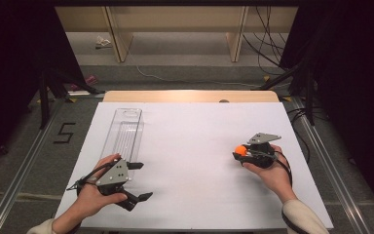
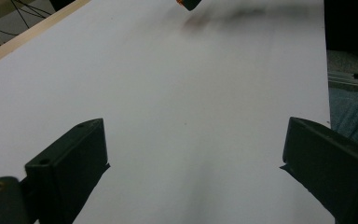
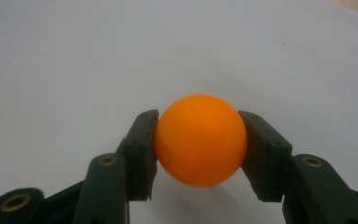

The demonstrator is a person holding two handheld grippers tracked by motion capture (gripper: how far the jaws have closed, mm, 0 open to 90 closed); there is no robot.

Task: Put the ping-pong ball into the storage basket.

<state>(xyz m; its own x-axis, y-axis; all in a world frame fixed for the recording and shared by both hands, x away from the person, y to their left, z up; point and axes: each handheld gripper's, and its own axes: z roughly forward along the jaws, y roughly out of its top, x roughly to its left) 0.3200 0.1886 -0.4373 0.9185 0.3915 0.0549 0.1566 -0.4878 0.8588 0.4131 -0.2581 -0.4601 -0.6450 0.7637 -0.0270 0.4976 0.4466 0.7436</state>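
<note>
An orange ball sits between the two black jaws of my right gripper, which is shut on it just above the white table. In the high view that ball and the right gripper are at the right middle of the table, pointing left. My left gripper rests near the table's front left, jaws wide apart and pointing right. In the left gripper view the left gripper is open over bare white surface, with nothing between its fingers. A clear plastic tray lies just beyond the left hand.
The white sheet covers the table, with a wooden edge at the far side. Metal rails, cables and dark stands flank the table. A "5" mark is on the floor at left.
</note>
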